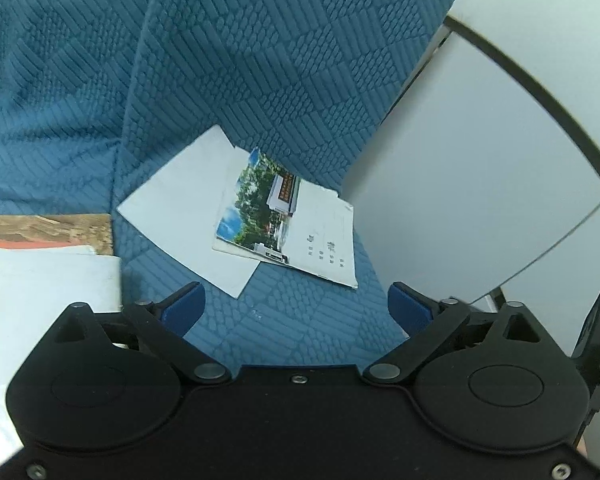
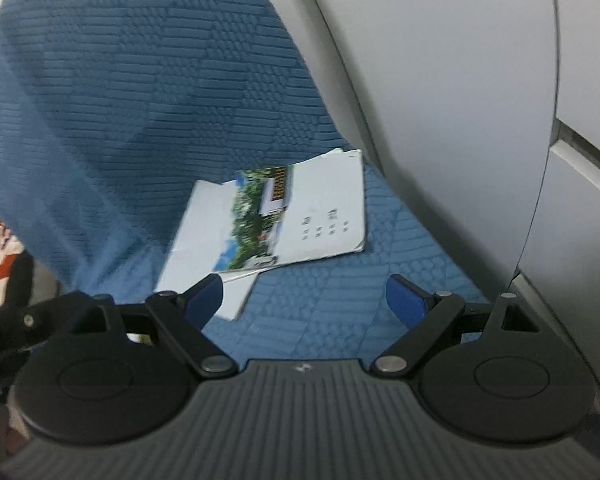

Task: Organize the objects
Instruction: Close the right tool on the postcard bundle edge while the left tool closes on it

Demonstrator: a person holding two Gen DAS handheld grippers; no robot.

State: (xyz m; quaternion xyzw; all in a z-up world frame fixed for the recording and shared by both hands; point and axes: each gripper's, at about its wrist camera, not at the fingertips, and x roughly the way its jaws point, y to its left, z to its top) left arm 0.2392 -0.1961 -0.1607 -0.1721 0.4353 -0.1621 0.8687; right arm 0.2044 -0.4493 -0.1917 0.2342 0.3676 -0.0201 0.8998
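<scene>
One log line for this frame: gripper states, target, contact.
left gripper: open | right gripper: open | target: booklet atop white sheet on blue cushion | contact: none

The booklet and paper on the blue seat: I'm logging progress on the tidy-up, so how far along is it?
Nothing looks done here yet. The photo-cover booklet lies askew over the white sheet on the blue seat cushion. Nothing is in hand: the left tool and right tool are both open and short of the papers. Left: picking up and squaring them. A separate stack sits at left.
</scene>
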